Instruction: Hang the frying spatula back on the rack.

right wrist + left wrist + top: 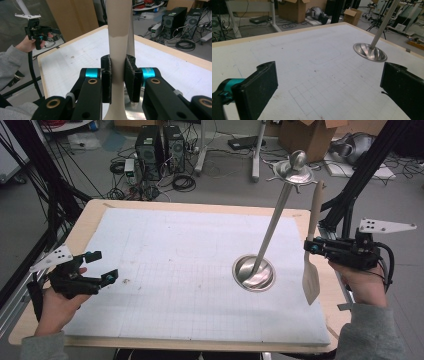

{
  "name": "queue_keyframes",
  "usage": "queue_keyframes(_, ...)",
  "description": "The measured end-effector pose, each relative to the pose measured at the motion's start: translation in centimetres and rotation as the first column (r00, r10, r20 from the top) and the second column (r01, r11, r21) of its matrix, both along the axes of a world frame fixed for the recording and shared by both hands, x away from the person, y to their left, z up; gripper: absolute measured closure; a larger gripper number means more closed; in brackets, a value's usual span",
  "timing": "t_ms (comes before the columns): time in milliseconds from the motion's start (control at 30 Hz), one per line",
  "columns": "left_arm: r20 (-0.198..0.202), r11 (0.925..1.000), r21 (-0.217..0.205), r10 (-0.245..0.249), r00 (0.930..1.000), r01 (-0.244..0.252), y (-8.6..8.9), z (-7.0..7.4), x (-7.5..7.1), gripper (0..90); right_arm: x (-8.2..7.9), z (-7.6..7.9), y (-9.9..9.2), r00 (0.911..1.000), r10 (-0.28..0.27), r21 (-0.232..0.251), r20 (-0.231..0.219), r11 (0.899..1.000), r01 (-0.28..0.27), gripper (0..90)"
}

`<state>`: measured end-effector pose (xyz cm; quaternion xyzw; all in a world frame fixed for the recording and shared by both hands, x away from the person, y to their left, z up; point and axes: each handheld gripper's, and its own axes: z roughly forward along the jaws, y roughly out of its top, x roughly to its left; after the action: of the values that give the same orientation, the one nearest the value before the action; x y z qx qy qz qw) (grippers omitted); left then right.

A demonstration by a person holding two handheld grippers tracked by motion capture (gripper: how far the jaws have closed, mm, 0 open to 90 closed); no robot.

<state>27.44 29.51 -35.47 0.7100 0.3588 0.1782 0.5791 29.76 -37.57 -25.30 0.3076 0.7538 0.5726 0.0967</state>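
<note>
A metal utensil stand (272, 227) rises from a round dish base (253, 273) on the white mat, with a hooked crown and ball (295, 167) at its top; its base (369, 52) shows in the left gripper view too. My right gripper (311, 246) at the table's right edge is shut on the handle of a beige spatula (311, 265), held upright with the blade down beside the stand. The handle (117, 62) is clamped between the pads. My left gripper (102, 266) hovers open over the mat's left edge, with nothing between its fingers (258, 87).
A white gridded mat (190, 265) covers the wooden table (90, 215). Black frame posts (360, 175) stand at the right and left. Computers, cables and cardboard boxes (305, 135) lie on the floor beyond the table.
</note>
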Motion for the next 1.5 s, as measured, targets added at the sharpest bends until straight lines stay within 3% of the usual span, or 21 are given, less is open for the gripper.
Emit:
queue_keyframes(300, -0.002, 1.0000, 0.003, 0.003, 1.0000, -0.003, 0.1, -0.1, 0.0, 1.8, 0.5, -0.2, 0.6, 0.9999, -0.012, -0.016, 0.008, 1.000, 0.013, 78.0)
queue_keyframes(867, -0.007, 1.0000, 0.004, 0.009, 0.9999, -0.009, 0.2, -0.1, 0.0, 1.8, 1.2, -0.9, 1.2, 1.0000, 0.006, 0.028, 0.004, 1.000, -0.006, 77.3)
queue_keyframes(1033, -0.010, 0.9999, 0.005, 0.012, 0.9999, -0.012, 0.3, -0.2, 0.0, 1.8, 1.0, -1.0, 1.2, 0.9998, -0.015, 0.029, 0.015, 0.999, 0.015, 75.9)
queue_keyframes(1367, -0.003, 0.9999, 0.000, 0.016, 0.9999, -0.016, 0.5, 0.1, -0.1, 1.8, -0.2, -1.0, 0.3, 0.9955, -0.073, 0.093, 0.061, 0.993, 0.067, 55.5)
queue_keyframes(1500, 0.016, 1.0000, 0.000, 0.006, 0.9999, -0.006, 0.3, 0.3, -0.2, 1.8, -0.9, -1.2, 0.3, 0.9907, -0.102, 0.093, 0.090, 0.991, 0.093, 44.0)
